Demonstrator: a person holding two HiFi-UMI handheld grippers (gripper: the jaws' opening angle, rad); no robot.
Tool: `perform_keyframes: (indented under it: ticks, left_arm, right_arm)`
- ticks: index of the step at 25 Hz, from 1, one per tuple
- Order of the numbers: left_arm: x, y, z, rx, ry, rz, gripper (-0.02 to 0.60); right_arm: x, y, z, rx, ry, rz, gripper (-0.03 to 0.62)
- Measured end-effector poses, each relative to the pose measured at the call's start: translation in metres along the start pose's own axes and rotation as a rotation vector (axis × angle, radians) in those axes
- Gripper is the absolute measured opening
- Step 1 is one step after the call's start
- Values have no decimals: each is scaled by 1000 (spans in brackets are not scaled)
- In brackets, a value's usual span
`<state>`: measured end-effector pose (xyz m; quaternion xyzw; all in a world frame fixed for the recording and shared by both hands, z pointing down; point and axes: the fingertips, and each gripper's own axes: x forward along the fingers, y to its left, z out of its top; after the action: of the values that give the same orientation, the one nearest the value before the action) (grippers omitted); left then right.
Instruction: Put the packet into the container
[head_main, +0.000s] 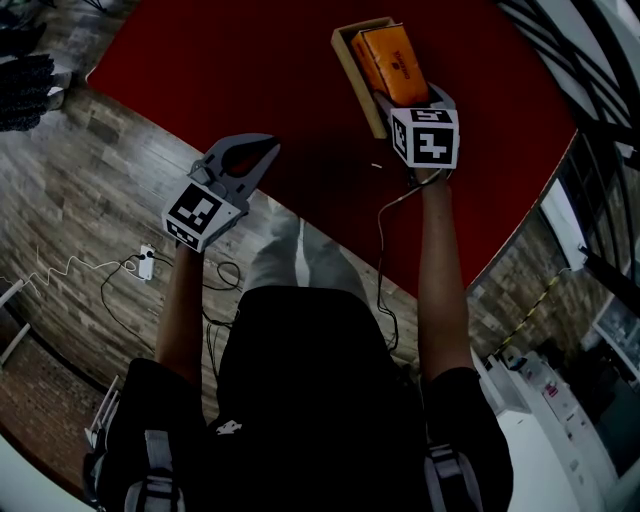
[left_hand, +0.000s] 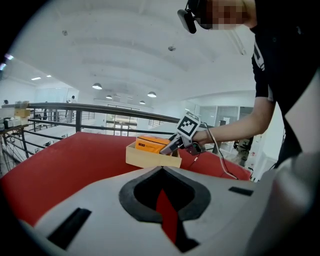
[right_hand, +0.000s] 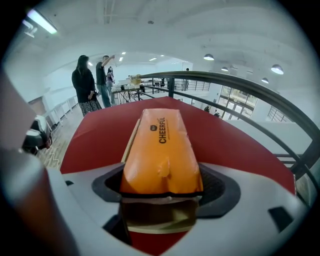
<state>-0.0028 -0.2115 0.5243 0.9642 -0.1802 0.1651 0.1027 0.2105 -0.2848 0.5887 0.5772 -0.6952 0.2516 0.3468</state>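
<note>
**Packet at the container, release to come**

The placing step looks almost finished. The right gripper (head_main: 412, 98) has its fingers set wide and pinching the near end of the orange packet (head_main: 390, 60). In the right gripper view the packet (right_hand: 160, 145) fills the whole gap between them. The packet lies lengthwise in the tan container (head_main: 352, 65), which stands on the far right part of the red bench (head_main: 250, 60). From the left gripper view, the packet (left_hand: 150, 144) shows above the container's wall (left_hand: 150, 159), so it is probably not fully settled at the held end.

The next move likely calls for easing that end down until it rests inside, then spreading the fingers and drawing back without dragging the packet out or shifting the light container.

The left gripper (head_main: 268, 150) hangs over the near left edge of the bench, well apart from the container. Its fingers are pressed together on nothing (left_hand: 167, 220).

The packet is a long, soft, pillow-like pouch in bright orange with dark print on top. It has a small crease near the held end and a flat sealed seam there. It looks likely to give under a firm pinch.
</note>
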Motion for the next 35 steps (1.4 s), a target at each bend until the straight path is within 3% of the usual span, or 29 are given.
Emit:
perform_keyframes:
  ticks: [2, 5, 8, 12, 18, 19, 21, 24, 30, 35]
  left_arm:
    - [0, 0, 2, -3, -7, 4, 8]
    - [0, 0, 4, 1, -9, 0, 8]
    - [-2, 1, 3, 3, -10, 1, 8]
    - [-6, 1, 4, -2, -22, 5, 8]
    - [-17, -5, 31, 10, -85, 26, 8]
    - [-19, -7, 38, 15, -99, 30, 8]
    - [-26, -15, 52, 25, -128, 33, 8]
    - [-36, -24, 73, 16, -173, 41, 8]
    - [-50, -58, 108, 48, -237, 80, 8]
    - [-68, -88, 126, 58, -259, 77, 8]
  right_arm:
    - [0, -2, 1, -8, -21, -1, 373]
    - [-4, -3, 8, -11, -89, 20, 435]
    - [-10, 0, 15, -8, -125, 52, 453]
    - [-23, 2, 20, 21, -156, 72, 453]
    - [-76, 32, 42, 60, -285, 141, 448]
    - [-89, 37, 46, 53, -308, 136, 420]
    - [-116, 42, 52, 44, -365, 87, 179]
    - [-153, 50, 63, 66, -458, 47, 42]
    - [-223, 72, 70, 39, -615, 114, 23]
    - [-269, 98, 68, 11, -688, 140, 21]
